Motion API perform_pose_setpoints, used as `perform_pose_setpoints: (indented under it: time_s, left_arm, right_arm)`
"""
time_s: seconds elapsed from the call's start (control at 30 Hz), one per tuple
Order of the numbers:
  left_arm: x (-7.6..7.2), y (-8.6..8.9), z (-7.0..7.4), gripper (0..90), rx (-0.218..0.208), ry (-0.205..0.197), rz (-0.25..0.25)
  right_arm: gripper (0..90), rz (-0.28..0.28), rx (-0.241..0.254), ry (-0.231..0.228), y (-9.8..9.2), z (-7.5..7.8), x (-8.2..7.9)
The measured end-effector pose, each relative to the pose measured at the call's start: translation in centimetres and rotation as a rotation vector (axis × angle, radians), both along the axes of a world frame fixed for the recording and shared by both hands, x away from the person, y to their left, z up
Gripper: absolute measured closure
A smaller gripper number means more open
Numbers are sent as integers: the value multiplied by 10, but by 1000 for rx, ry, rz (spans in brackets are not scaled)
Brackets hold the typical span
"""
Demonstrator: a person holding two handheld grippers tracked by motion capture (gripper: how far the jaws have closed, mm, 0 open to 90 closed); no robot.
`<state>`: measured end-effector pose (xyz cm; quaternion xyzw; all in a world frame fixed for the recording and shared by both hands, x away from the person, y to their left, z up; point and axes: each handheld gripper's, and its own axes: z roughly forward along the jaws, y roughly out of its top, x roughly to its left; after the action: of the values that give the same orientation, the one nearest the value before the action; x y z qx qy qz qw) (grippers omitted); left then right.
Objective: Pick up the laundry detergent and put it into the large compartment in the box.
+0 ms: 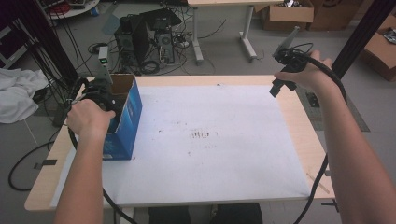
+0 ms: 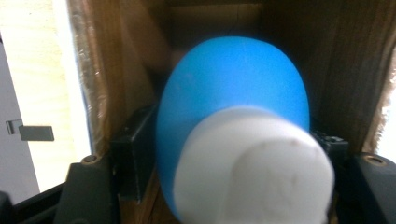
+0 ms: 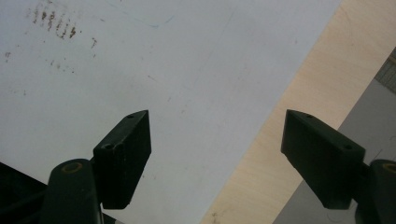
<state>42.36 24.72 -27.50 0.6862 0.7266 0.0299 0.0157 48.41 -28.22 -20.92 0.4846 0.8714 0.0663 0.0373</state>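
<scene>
The white end [image 2: 252, 168] of the blue-and-white object [image 2: 233, 107] is sitting closest to the lens, and the whole piece is lying inside the blue box [image 1: 127, 116], between that box's brown inner walls.

The table [image 1: 306, 140] and its white sheet [image 1: 210, 158] are giving the box a smooth footing, so it is risking a slide or a tip if you are leaning sideways on its wall while drawing out. The box is standing tall and narrow, which is making that more likely.

Your left gripper [image 1: 103, 97] is reaching down into the box, its jaws standing either side of the object and close against it; whether the pads are pressing on it you cannot tell. If they are catching the rounded blue side, the object is likely to be lifting back out with you, or rolling as it drops.

Your right gripper [image 3: 217, 154] is hovering well away from the box, jaws spread and empty, so nothing is steadying the box.
</scene>
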Motion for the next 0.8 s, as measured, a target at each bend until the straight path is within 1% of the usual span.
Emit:
perform_pose_setpoints:
  time_s: [0.07, 0.1, 0.17, 0.23, 0.3, 0.33, 0.37, 0.47, 0.57, 0.63, 0.7, 0.8]
  left_arm:
    - [-1, -1, 4, 297, -4, -7, -1]
    - [-1, -2, 6, 278, 6, -2, -7]
    - [-3, -4, 12, 268, 13, -11, -11]
    - [-5, -6, 20, 248, 7, -20, -16]
    - [-6, -7, 30, 237, 23, -32, -21]
    - [-7, -8, 34, 228, 27, -37, -23]
    - [-8, -9, 39, 220, 28, -34, -27]
    - [-9, -12, 52, 186, 42, -48, -37]
    - [-11, -16, 67, 161, 52, -66, -56]
    - [-13, -20, 76, 154, 52, -82, -72]
    - [-15, -24, 84, 145, 53, -98, -88]
    - [-18, -34, 95, 122, 54, -114, -123]
  right_arm:
    - [245, 3, 0, -3, 0, 1, 0]
    - [246, 8, 1, -5, 0, 1, 0]
    - [247, 10, 3, -9, 0, 1, 0]
    - [247, 4, 9, -7, 0, 2, -1]
    - [246, 13, 8, -10, -1, 2, 0]
    - [245, 3, 10, -6, -1, 2, 0]
    - [246, 8, 9, -6, -1, 1, 0]
    - [245, 17, 11, -9, -2, 1, 0]
    - [246, 12, 16, -13, -2, 3, -2]
    - [246, 5, 16, -11, -2, 4, -2]
    - [246, 10, 14, -16, -3, 4, -3]
    - [247, 15, 13, -20, -3, 6, -4]
